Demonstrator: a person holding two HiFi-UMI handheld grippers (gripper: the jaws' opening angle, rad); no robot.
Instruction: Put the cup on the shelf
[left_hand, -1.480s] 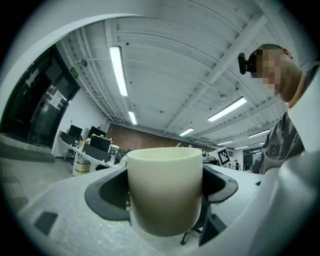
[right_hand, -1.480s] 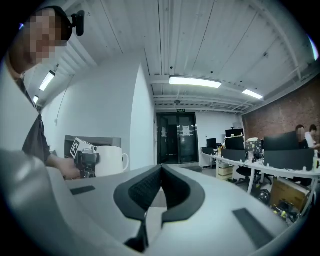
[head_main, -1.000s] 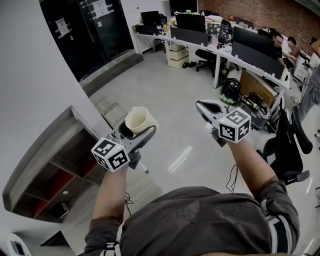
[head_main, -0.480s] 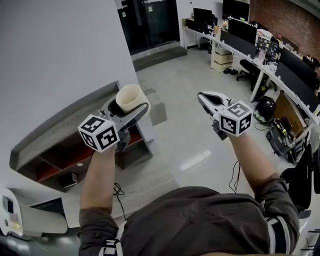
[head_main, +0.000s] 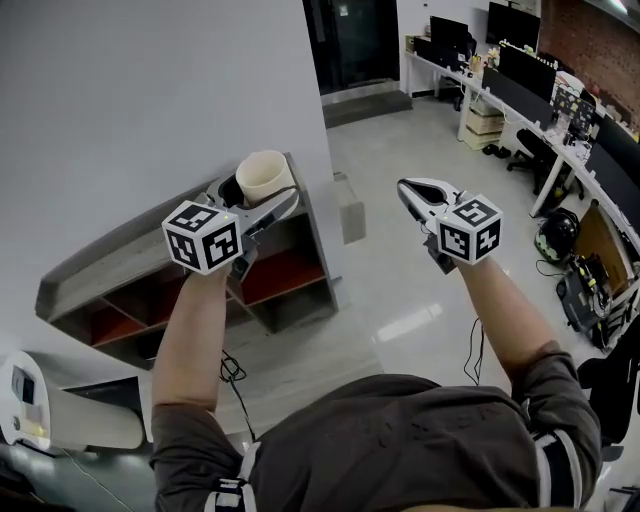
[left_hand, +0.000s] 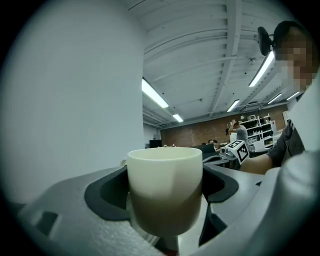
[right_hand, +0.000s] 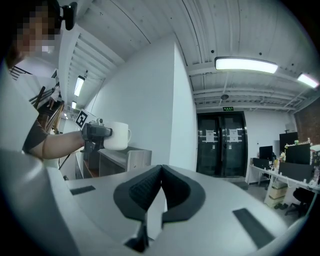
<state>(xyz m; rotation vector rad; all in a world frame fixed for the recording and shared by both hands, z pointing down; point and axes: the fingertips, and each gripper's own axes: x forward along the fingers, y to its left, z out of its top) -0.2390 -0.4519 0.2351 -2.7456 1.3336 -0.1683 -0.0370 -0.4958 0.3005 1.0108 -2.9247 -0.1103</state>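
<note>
A cream cup (head_main: 264, 176) stands upright between the jaws of my left gripper (head_main: 252, 196), which is shut on it. In the left gripper view the cup (left_hand: 165, 186) fills the middle, clamped on both sides. It hangs above the top of the grey shelf unit (head_main: 150, 255) that stands against the white wall. From the right gripper view the cup (right_hand: 116, 135) and the shelf (right_hand: 125, 159) show at the left. My right gripper (head_main: 415, 196) is held out over the floor to the right, shut on nothing (right_hand: 160, 192).
The white wall (head_main: 130, 110) runs close on the left. Dark glass doors (head_main: 355, 40) lie ahead. Desks with monitors and chairs (head_main: 560, 110) line the right side. A white device (head_main: 40, 405) sits at lower left. Bare grey floor (head_main: 400, 290) lies between the shelf and the desks.
The view has swung left, bringing the shelf nearer and under the left gripper. The cup stays held in the left gripper. The right gripper keeps its pose.
</note>
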